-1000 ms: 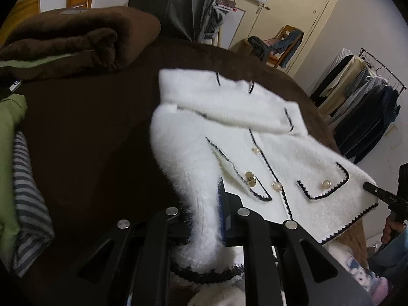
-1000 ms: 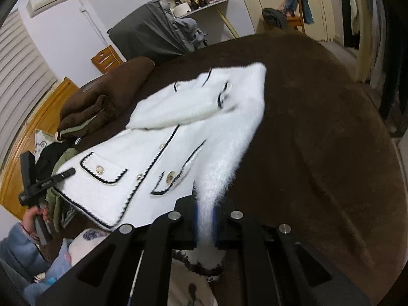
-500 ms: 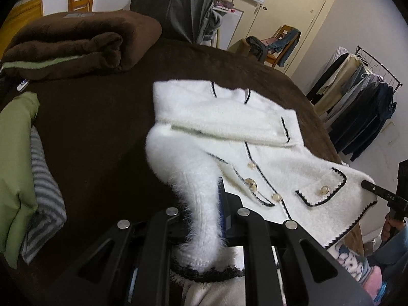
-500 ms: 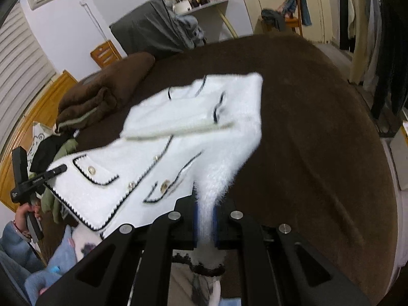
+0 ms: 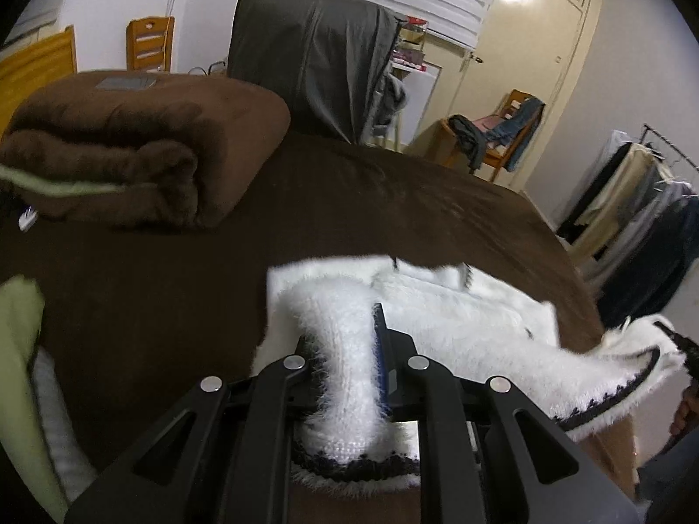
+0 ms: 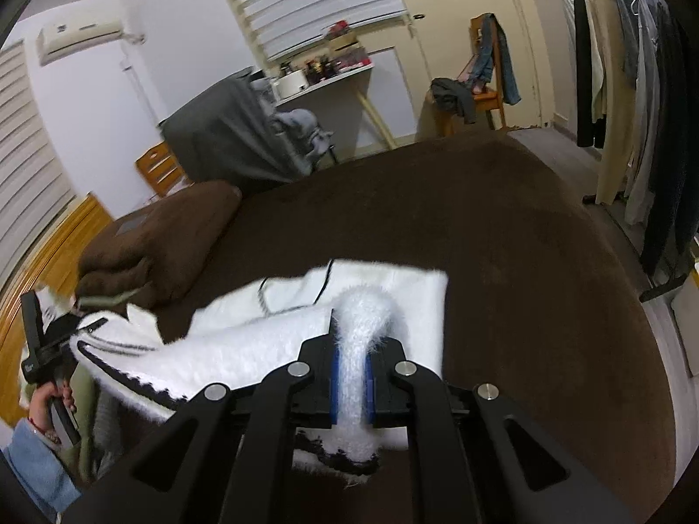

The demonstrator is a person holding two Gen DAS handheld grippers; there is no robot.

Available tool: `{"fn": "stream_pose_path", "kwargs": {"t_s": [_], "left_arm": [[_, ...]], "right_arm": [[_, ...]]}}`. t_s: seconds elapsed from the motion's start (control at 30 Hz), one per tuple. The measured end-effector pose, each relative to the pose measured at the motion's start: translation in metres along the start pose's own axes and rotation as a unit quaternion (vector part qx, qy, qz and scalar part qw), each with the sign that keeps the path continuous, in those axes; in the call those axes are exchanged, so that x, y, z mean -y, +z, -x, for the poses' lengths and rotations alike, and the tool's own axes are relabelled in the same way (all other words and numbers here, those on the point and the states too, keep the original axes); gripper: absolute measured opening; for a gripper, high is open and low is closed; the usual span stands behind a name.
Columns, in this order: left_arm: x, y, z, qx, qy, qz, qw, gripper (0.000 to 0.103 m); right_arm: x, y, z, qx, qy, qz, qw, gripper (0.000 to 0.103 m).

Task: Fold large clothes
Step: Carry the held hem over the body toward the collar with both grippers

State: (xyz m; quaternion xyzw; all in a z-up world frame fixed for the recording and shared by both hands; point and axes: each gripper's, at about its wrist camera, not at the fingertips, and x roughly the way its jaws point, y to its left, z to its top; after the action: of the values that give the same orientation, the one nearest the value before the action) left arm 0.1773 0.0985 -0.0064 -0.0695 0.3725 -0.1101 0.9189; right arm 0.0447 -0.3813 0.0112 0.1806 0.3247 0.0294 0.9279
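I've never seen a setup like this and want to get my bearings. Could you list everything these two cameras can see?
Jacket: one, fluffy white with black trim, on the bed, both sleeves lifted.
Bed: one, brown cover, fills the middle.
Blanket: one, brown, folded, at the bed's far left.
Clothes pile: green and striped, left bed edge.
Chair: one, wooden, draped with clothes, by the door.
Rack: one, hung with dark and pale garments, right wall.
Air conditioner: one, white, high on the wall.
Left gripper: black, shut on one sleeve.
Right gripper: black, shut on the other sleeve.
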Motion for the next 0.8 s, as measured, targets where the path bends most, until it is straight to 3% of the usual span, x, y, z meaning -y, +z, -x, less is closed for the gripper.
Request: {"fn": "stream_pose_path", "kwargs": {"t_s": [0.2,0.33,0.4,0.53,0.7,0.73,0.8], "left_arm": [[-0.008,0.022,-0.108,-0.04,0.026,-0.012,0.9988,0.017],[-0.014,0.013,-0.175,-0.082,0.057,-0.033,0.9945,0.017],[-0.019,0.008,-0.19,-0.09,0.059,-0.029,0.9938,0.017],[-0.016,-0.004,-0.212,-0.107,0.072,-0.069,0.9893,0.018],[-0.024,-0.007,-0.211,-0.104,0.056,-0.052,0.9917,0.022],[-0.026,-0.007,-0.212,-0.104,0.053,-0.049,0.992,0.022],[-0.029,-0.007,-0.21,-0.107,0.04,-0.044,0.9924,0.025]], "right_arm": [[0.005,0.032,-0.101,-0.029,-0.037,0.007,0.999,0.009],[0.021,0.027,-0.16,-0.069,-0.065,-0.003,0.995,0.009],[0.037,0.023,-0.177,-0.081,-0.073,-0.019,0.994,0.009],[0.058,0.004,-0.203,-0.103,-0.082,-0.026,0.991,0.01],[0.064,-0.008,-0.211,-0.108,-0.082,-0.031,0.99,0.012],[0.064,-0.009,-0.209,-0.105,-0.08,-0.032,0.991,0.015],[0.061,-0.008,-0.205,-0.105,-0.079,-0.032,0.991,0.032]]}}
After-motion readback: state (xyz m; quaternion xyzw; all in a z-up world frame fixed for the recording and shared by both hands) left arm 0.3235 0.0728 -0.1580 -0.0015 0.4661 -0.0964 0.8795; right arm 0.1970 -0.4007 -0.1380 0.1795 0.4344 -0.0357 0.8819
